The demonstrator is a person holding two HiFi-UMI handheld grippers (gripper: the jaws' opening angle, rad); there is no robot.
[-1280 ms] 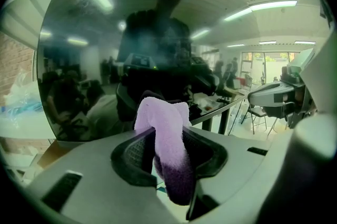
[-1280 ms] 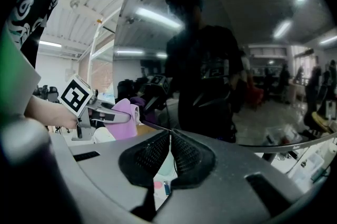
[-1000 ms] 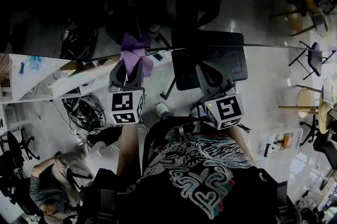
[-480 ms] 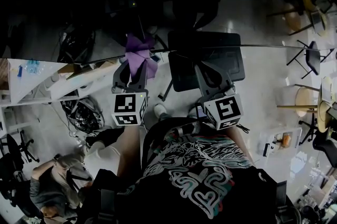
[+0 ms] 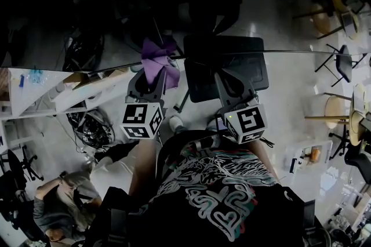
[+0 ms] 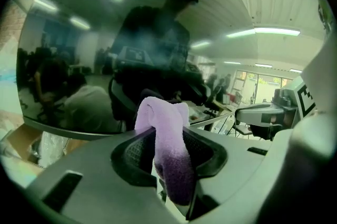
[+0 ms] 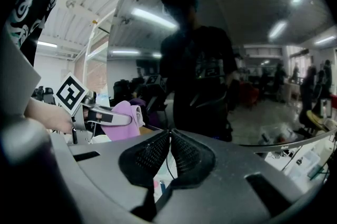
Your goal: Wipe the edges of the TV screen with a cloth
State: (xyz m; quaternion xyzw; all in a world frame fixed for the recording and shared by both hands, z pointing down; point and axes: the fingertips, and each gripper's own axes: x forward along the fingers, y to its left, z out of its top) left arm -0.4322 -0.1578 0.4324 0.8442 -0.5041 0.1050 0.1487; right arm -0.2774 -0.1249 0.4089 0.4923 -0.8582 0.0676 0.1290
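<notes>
Head view. Big black shiny TV screen (image 5: 290,2) across the top, smooth like a mirror. Thin straight edge along its bottom, running from side to side. Left gripper (image 5: 152,79) up at that edge, pinched tight on a soft purple fuzzy cloth (image 5: 156,60). Cloth bunched in a loose lump, right on the edge line. Right gripper (image 5: 235,82) just beside, also near the edge, apart from the cloth. Long stretch of free edge out to the left and out to the right of both.

Left gripper view. Smooth grey jaws with black bumpy pads (image 6: 131,152), squeezed on the cloth (image 6: 166,149). Cloth thick and woolly, folded over at the top like a little hump. Glossy screen (image 6: 79,60) close ahead, filling most of the view, its edge curving low on the left.

Right gripper view. Right gripper (image 7: 169,136) closed, black ridged pads (image 7: 150,152) pressed flat against each other. Screen (image 7: 253,60) wide ahead, its edge low on the right. Off to the left, the left gripper (image 7: 105,116) with the cloth (image 7: 124,118) sticking out, well clear of these jaws.
</notes>
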